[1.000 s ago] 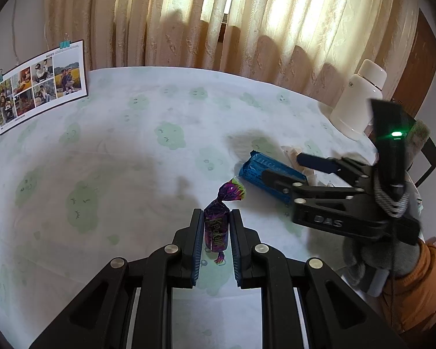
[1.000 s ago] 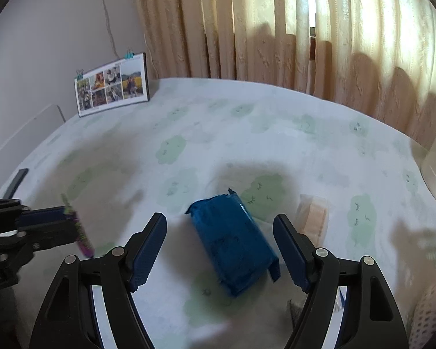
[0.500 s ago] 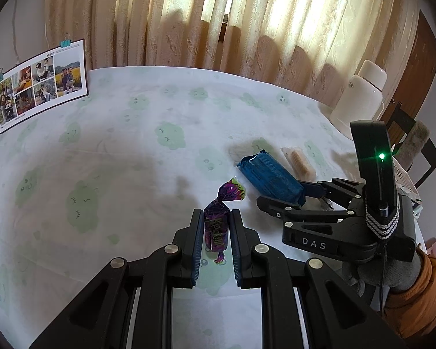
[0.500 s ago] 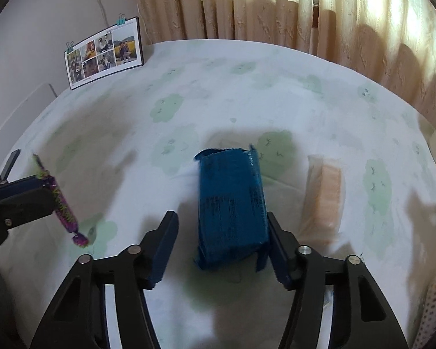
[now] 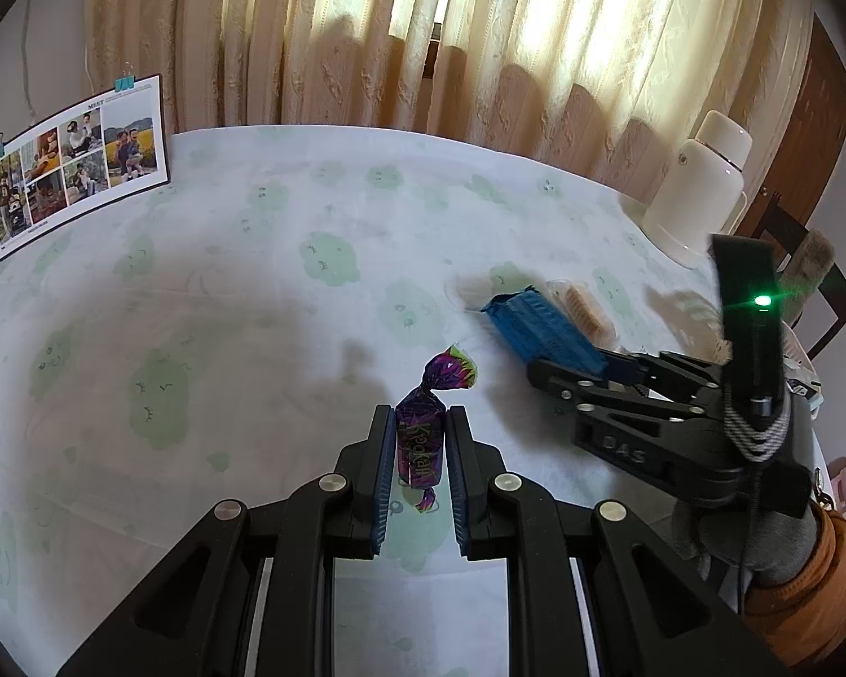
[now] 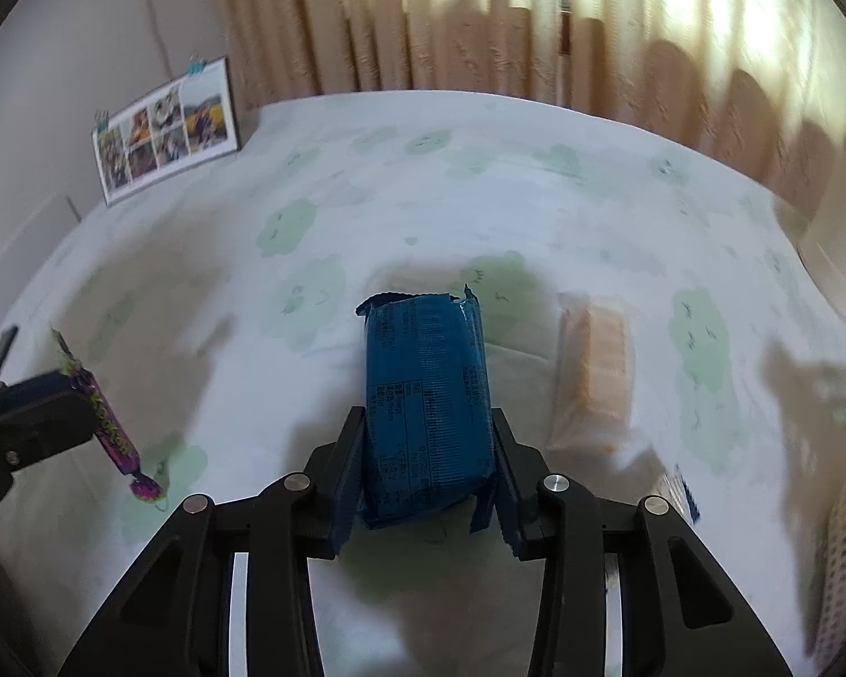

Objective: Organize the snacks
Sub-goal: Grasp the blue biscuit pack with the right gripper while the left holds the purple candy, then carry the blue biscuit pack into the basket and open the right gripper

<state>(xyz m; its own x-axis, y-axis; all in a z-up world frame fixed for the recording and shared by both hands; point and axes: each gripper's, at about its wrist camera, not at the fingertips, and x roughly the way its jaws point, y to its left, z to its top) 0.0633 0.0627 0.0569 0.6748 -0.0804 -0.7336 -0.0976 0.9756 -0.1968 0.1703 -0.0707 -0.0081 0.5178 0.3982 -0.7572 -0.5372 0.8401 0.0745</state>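
Two snacks are in hand at once. On the left, the left claw [image 5: 420,451] is clamped on a small purple twist-wrapped candy [image 5: 421,440], which stands upright between its pads with the flared top poking out ahead of the fingertips; its lower twist looks to be at or just above the pale cloud-print tablecloth [image 5: 254,293], and contact cannot be made out. Off to its right, the right claw [image 6: 426,451] is closing its jaws around a crinkled blue foil snack packet [image 6: 426,395]; the pads already sit against the packet's near end, and the far end sticks out ahead of the fingertips. Just right of that claw, a clear-wrapped tan wafer bar [image 6: 595,361] lies flat on the cloth, untouched. Sorting seems to be at an early stage: the candy and packet are gripped but not yet put anywhere, the wafer waits, and no obvious container or grouping spot shows clearly.
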